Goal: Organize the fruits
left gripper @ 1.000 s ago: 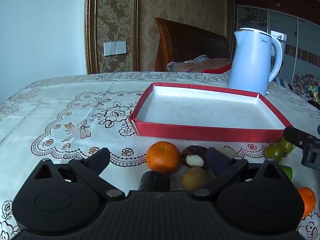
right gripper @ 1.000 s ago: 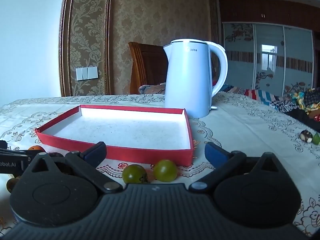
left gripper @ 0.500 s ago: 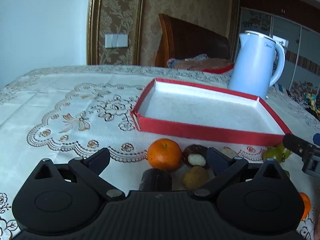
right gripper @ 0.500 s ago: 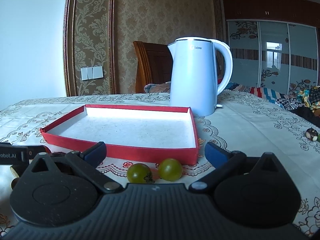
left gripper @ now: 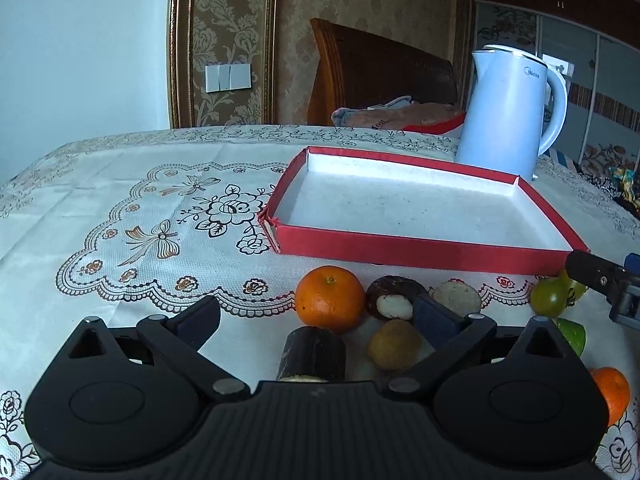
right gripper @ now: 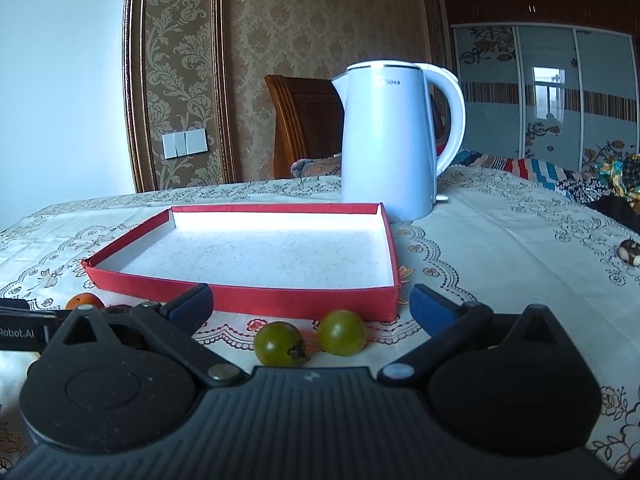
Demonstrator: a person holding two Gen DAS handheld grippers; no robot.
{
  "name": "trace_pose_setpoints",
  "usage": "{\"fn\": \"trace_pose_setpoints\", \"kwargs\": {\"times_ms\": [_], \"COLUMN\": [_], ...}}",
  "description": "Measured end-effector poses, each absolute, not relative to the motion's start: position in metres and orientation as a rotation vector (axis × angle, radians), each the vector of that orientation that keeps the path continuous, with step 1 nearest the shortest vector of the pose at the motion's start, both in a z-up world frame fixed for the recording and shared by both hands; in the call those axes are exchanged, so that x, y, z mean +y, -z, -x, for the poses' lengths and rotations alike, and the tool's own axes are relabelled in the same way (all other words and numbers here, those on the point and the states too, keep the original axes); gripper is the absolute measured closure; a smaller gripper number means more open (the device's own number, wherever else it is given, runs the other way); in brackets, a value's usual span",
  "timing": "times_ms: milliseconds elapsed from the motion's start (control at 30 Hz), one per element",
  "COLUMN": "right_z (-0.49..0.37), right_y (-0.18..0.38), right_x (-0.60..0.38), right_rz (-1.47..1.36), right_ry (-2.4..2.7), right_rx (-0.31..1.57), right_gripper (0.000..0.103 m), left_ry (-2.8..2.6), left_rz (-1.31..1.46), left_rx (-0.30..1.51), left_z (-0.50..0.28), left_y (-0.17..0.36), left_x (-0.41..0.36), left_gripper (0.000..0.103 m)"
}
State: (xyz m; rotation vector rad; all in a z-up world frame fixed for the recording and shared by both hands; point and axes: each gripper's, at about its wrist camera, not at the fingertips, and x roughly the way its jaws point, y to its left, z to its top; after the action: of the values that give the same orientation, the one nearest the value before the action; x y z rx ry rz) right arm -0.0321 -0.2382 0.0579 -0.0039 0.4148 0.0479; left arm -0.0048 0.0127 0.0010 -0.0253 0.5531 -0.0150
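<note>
We hold the left gripper (left gripper: 316, 314) low over the lace-patterned tablecloth (left gripper: 120, 216), its 2 blue-padded fingers spread wide with nothing between the pads. Just ahead of it, between the spread fingers, lies a cluster of fruit: a dark cylindrical piece (left gripper: 314, 354) nearest us, an orange mandarin (left gripper: 330, 298) beyond it, a dark peeled chestnut-like fruit (left gripper: 390, 298) showing white flesh to its right, a small brownish-yellow fruit (left gripper: 394, 344) in front of that, and a pale round piece (left gripper: 458, 298) partly hidden behind the right finger. Beyond the cluster sits the red box lid (left gripper: 420, 250) with its white inside, holding no fruit. Further right, 2 green tomatoes (left gripper: 550, 298) lie near the lid's near right corner, a lime-green piece (left gripper: 572, 334) and a second mandarin (left gripper: 612, 396) sit near the right edge.

In the right wrist view, we hold the right gripper (right gripper: 312, 306) just as low, its fingers likewise parted wide and gripping nothing. The 2 green tomatoes (right gripper: 278, 344) rest on the cloth between the fingers, side by side, just in front of the lid's near wall (right gripper: 304, 302). The white electric kettle (right gripper: 386, 144) stands at the lid's far right corner, and a wooden chair (right gripper: 304, 120) stands behind the table. A small dark fruit (right gripper: 628, 250) lies alone at the far right.
</note>
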Motion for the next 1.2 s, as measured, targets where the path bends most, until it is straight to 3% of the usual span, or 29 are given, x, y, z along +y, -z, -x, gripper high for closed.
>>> {"fn": "trace_pose_setpoints", "kwargs": {"times_ms": [633,1200], "right_z": [0.027,0.096], "right_y": [-0.054,-0.047], "right_x": [-0.249,-0.235], "right_rz": [-0.065,0.15], "right_ry": [-0.038,-0.301], "right_rx": [0.487,0.622], "right_gripper": [0.0,0.003], "left_ry": [0.0,-0.007], "left_rz": [-0.03,-0.038], "left_rx": [0.531,0.535], "left_z": [0.006,0.007], "left_y": [0.0,0.001], "left_x": [0.008,0.009], "left_gripper": [0.0,0.0]}}
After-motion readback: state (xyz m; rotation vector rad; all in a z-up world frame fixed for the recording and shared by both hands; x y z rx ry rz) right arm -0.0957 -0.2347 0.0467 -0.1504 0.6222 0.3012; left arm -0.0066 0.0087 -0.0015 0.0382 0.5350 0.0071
